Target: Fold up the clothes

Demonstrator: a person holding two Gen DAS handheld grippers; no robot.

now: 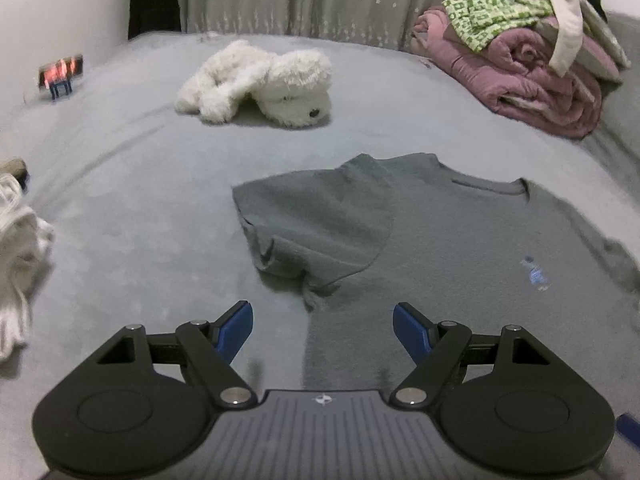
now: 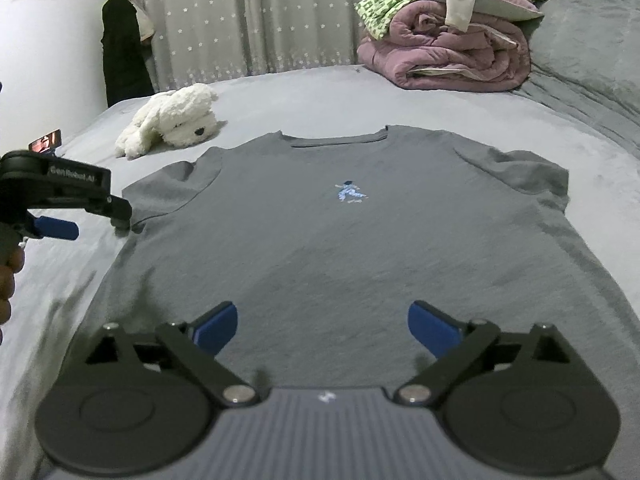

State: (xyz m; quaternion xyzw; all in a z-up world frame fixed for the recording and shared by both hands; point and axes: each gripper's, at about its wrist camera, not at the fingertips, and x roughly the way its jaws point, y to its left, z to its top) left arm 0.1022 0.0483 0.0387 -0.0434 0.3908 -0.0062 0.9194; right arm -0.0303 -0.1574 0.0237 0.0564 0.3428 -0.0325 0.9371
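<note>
**Loose sleeve could spoil the fold**

Both the right gripper (image 2: 322, 326) and left gripper (image 1: 322, 320) hover with fingers released, grasping nothing. The grey cotton T-shirt (image 2: 340, 248) lies flat on the grey bed (image 2: 304, 92); its rumpled left sleeve (image 1: 316, 224) may bunch if grabbed carelessly.

Bystanders on the grey bed

A white plush dog (image 2: 172, 122) lies far left; a rolled pink quilt (image 2: 448, 56) sits far right under a green patterned cloth (image 1: 490, 20). Behind hangs a star-dotted curtain (image 2: 248, 16); a small phone stand (image 1: 60, 74) stands far left.
</note>
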